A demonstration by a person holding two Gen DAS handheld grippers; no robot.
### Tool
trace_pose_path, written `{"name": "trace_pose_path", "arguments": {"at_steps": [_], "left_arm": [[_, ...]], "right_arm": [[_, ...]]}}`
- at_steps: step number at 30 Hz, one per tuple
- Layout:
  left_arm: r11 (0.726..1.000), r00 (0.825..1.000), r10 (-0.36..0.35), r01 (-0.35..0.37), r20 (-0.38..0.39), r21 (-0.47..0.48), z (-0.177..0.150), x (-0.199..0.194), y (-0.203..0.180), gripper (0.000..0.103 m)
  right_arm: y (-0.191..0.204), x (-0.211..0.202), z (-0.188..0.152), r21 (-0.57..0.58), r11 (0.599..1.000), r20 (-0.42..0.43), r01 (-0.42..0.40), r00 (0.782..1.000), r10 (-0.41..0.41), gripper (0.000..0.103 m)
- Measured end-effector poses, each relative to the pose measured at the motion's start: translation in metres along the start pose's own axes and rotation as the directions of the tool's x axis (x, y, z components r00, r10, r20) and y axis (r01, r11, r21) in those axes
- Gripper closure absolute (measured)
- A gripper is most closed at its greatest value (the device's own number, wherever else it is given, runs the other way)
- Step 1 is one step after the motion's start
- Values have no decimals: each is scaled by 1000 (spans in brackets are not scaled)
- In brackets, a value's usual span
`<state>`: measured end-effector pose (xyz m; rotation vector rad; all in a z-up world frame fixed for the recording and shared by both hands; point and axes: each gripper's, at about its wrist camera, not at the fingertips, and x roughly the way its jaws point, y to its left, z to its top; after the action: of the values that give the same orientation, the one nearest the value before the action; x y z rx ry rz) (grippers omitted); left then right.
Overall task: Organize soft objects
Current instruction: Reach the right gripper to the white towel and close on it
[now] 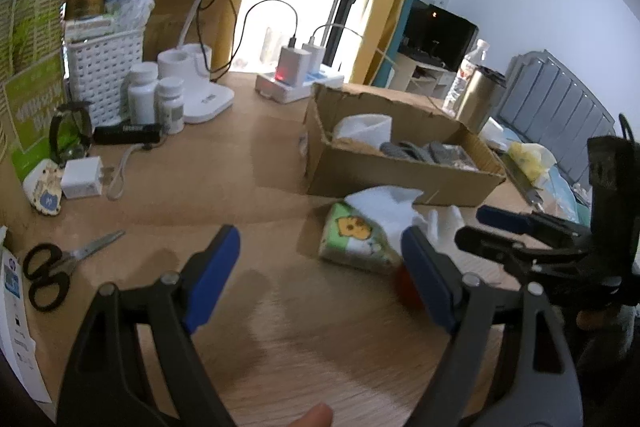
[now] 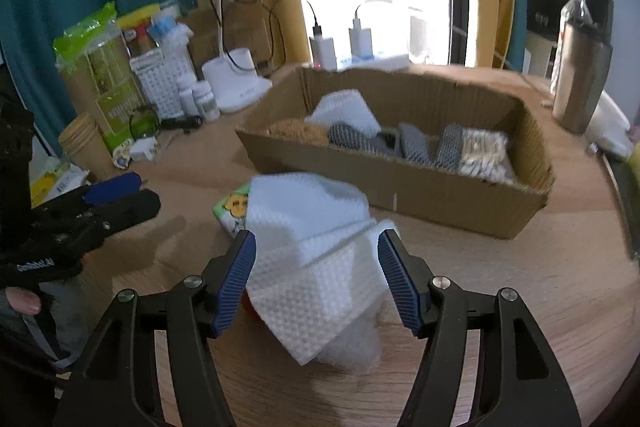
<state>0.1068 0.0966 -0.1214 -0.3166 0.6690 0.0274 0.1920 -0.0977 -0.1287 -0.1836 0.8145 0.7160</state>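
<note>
A white waffle-weave cloth (image 2: 316, 259) lies crumpled on the wooden table, draped partly over a tissue pack with a green cartoon print (image 1: 356, 239). My right gripper (image 2: 318, 279) stands over the cloth with its blue pads on either side; the jaws look open, not pressing it. Something fluffy and white (image 2: 356, 347) and a small red thing (image 2: 246, 303) show under the cloth. My left gripper (image 1: 320, 279) hovers open over bare table just left of the pack, nothing between its fingers. Behind, the cardboard box (image 2: 420, 187) holds a white cloth, grey patterned pieces, a brown scrubber and a beige pack.
Scissors (image 1: 48, 267), a white charger (image 1: 80, 179), pill bottles (image 1: 156, 99), a lamp base (image 1: 200, 95) and a white basket (image 1: 104, 67) crowd the left. A power strip (image 1: 296, 83) sits at the back. A steel flask (image 2: 580, 79) stands right of the box.
</note>
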Motion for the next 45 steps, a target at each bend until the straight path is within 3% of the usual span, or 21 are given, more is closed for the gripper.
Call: {"name": "trace_pose_path", "arguments": {"at_steps": [16, 21, 24, 35, 45], "left_arm": [[1000, 999, -9, 8, -41, -19, 0, 18, 8, 19], [1000, 999, -10, 9, -47, -29, 1, 21, 10, 19], [1000, 999, -17, 16, -50, -23, 1, 22, 7, 19], [999, 998, -35, 36, -46, 17, 2, 17, -16, 19], [996, 996, -58, 63, -61, 69, -3, 16, -47, 19]], "right_arm": [[-1, 41, 4, -15, 1000, -96, -7, 995, 5, 37], [-2, 40, 5, -29, 1000, -84, -5, 996, 3, 70], [-4, 37, 6, -37, 999, -67, -6, 998, 4, 80], [-16, -15, 16, -18, 1000, 79, -6, 997, 7, 82], [-40, -46, 6, 11, 1000, 127, 11, 992, -12, 81]]}}
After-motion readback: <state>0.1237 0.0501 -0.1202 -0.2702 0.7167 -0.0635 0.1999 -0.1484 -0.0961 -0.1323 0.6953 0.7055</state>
